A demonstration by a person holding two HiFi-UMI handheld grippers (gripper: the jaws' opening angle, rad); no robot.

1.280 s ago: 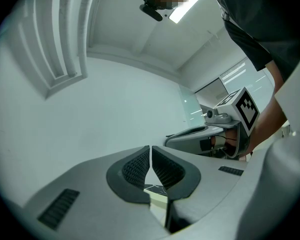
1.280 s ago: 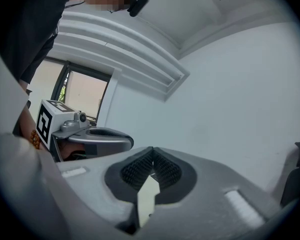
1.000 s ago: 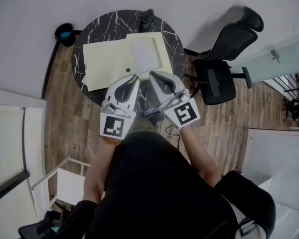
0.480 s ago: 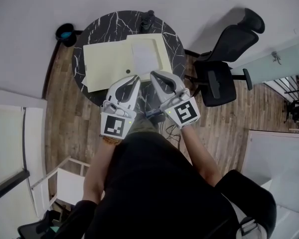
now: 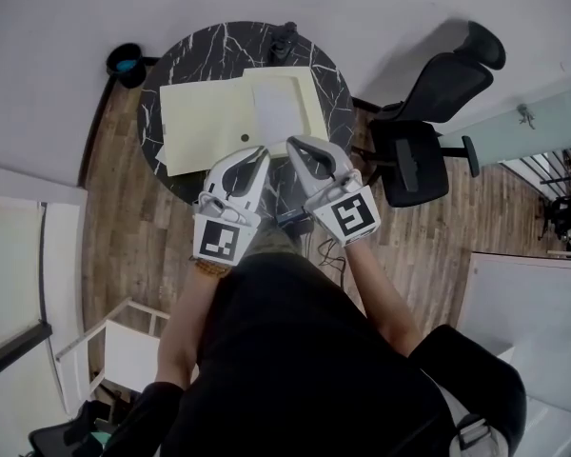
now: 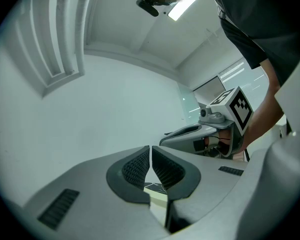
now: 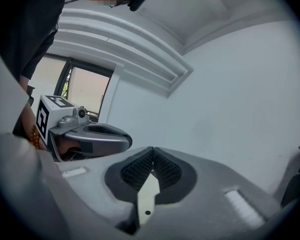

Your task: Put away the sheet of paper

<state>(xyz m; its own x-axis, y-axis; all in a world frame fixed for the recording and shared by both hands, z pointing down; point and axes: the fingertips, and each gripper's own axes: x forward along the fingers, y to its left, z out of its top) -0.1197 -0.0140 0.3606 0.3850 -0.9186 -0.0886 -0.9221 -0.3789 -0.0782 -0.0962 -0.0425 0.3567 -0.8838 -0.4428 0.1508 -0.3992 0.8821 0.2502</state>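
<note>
At the near edge of a round black marble tabletop (image 5: 181, 55), the left gripper (image 5: 259, 150) and right gripper (image 5: 291, 144) hover side by side. Each has its jaws together, with nothing visibly between them. The white sheet of paper (image 5: 276, 108) lies flat on the right leaf of an open yellow folder (image 5: 205, 122), toward the tabletop's right edge. This fits either a sheet laid in with the cover left to close, or a folder opened to take the sheet out. Either way, a grip would likely call for parting the jaws.
</note>
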